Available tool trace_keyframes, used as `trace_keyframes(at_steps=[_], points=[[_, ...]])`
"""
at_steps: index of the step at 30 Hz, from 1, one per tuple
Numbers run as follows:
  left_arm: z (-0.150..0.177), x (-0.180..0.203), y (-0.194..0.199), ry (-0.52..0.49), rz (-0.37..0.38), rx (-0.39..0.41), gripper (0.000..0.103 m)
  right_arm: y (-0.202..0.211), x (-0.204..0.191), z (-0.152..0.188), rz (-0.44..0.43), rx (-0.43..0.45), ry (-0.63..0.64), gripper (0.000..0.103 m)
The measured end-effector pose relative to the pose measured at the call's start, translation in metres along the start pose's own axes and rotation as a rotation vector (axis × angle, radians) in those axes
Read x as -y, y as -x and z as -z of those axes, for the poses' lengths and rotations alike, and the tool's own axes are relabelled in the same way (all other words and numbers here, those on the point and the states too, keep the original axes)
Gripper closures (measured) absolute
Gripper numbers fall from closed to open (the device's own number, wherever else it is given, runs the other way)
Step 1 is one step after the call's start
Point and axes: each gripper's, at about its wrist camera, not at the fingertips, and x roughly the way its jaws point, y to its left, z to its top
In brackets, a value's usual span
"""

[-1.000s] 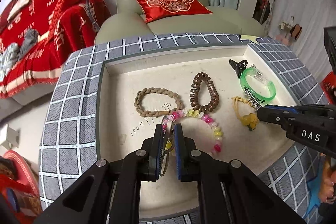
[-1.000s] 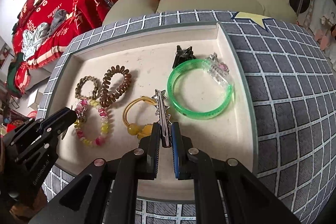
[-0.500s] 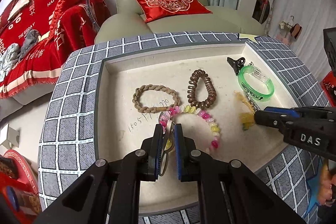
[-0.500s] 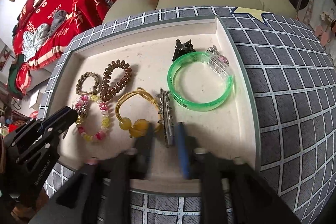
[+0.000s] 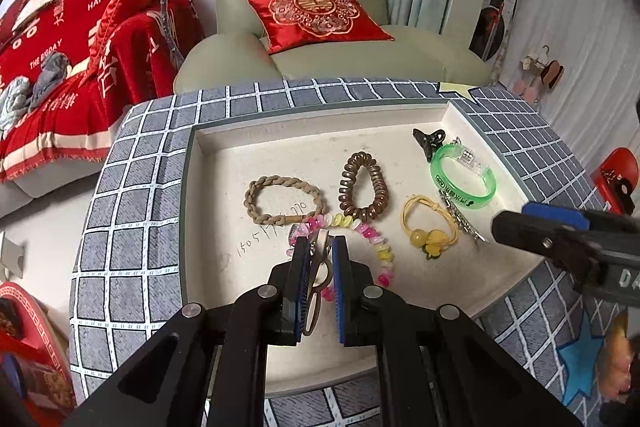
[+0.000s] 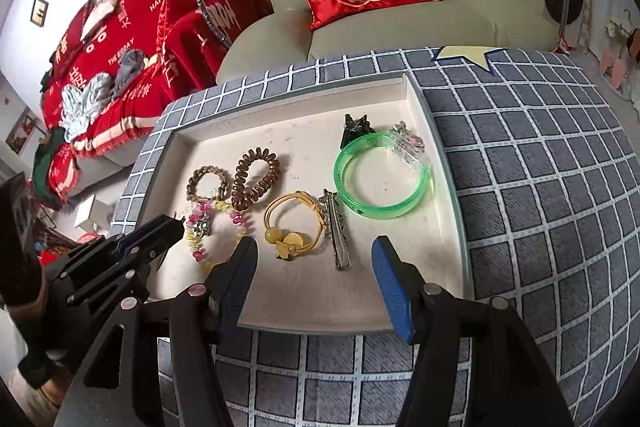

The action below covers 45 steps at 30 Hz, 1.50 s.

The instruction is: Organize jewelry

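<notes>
A cream tray (image 6: 304,115) holds the jewelry. My left gripper (image 5: 319,247) is shut on a thin metal clip (image 5: 316,287), held over a pink-and-yellow bead bracelet (image 5: 380,251). My right gripper (image 6: 314,255) is open and empty at the tray's near edge. A silver hair clip (image 6: 338,235) lies free just ahead of it, beside a yellow hair tie (image 6: 294,227). A green bangle (image 6: 380,179), a black claw clip (image 6: 356,127), a brown coil tie (image 6: 256,177) and a braided tan bracelet (image 6: 206,183) lie further in.
The tray sits in a grey checked cushion surface (image 6: 540,167). Behind it stands a green armchair (image 5: 320,39) with a red pillow (image 5: 316,11). A red-covered sofa (image 5: 60,67) is at the left.
My right gripper has opened, let go of the silver hair clip and pulled back toward the near edge. My left gripper stays shut on its clip and has hardly moved.
</notes>
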Motion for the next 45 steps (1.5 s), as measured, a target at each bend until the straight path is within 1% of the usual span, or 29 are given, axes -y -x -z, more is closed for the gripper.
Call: trace_keyframes(at_steps=[3, 5, 9, 14, 22, 31, 33, 34, 35, 36, 38, 40, 41, 42, 44, 45], points=[[-0.003, 0.0, -0.007, 0.011, -0.001, -0.031, 0.077, 0.004, 0.003, 0.001, 0.003, 0.006, -0.005, 0.04], [-0.002, 0.002, -0.013, 0.002, -0.017, -0.054, 0.077, 0.006, 0.006, 0.002, 0.006, 0.009, -0.01, 0.04], [0.001, 0.006, -0.019, -0.012, -0.039, -0.071, 0.077, 0.009, 0.009, 0.003, 0.005, 0.011, -0.017, 0.04], [0.001, 0.008, -0.017, -0.022, -0.054, -0.057, 0.076, 0.011, 0.011, 0.004, 0.005, 0.015, -0.02, 0.04], [-0.001, 0.003, -0.011, -0.009, -0.042, -0.035, 0.076, 0.012, 0.013, 0.003, 0.005, 0.022, -0.025, 0.04], [-0.004, 0.001, 0.0, -0.002, -0.052, 0.015, 0.076, 0.013, 0.014, 0.002, 0.007, 0.03, -0.032, 0.04], [-0.005, -0.001, 0.002, 0.004, -0.061, 0.017, 0.011, 0.014, 0.015, 0.002, 0.008, 0.031, -0.036, 0.04], [-0.004, -0.003, 0.004, 0.014, -0.081, 0.029, 0.0, 0.014, 0.015, 0.002, 0.008, 0.032, -0.037, 0.04], [-0.004, -0.004, 0.009, 0.018, -0.098, 0.074, 0.0, 0.014, 0.015, 0.002, 0.01, 0.033, -0.036, 0.04], [-0.006, -0.005, 0.012, 0.015, -0.1, 0.084, 0.0, 0.014, 0.015, 0.002, 0.012, 0.032, -0.035, 0.04], [-0.008, -0.008, 0.013, 0.017, -0.094, 0.078, 0.0, 0.011, 0.014, 0.002, 0.021, 0.024, -0.032, 0.04], [-0.009, -0.009, 0.015, 0.014, -0.112, 0.085, 0.0, 0.009, 0.012, 0.002, 0.028, 0.021, -0.024, 0.04], [-0.01, -0.009, 0.016, 0.014, -0.118, 0.088, 0.0, 0.008, 0.009, 0.002, 0.036, 0.017, -0.014, 0.037], [-0.008, -0.01, 0.017, 0.015, -0.12, 0.087, 0.0, 0.007, 0.007, 0.003, 0.045, 0.016, -0.003, 0.028], [-0.006, -0.011, 0.018, 0.016, -0.126, 0.081, 0.0, 0.007, 0.002, 0.004, 0.054, 0.026, 0.019, 0.017], [-0.005, -0.011, 0.018, 0.015, -0.13, 0.079, 0.0, 0.007, 0.0, 0.004, 0.057, 0.033, 0.027, 0.017]])
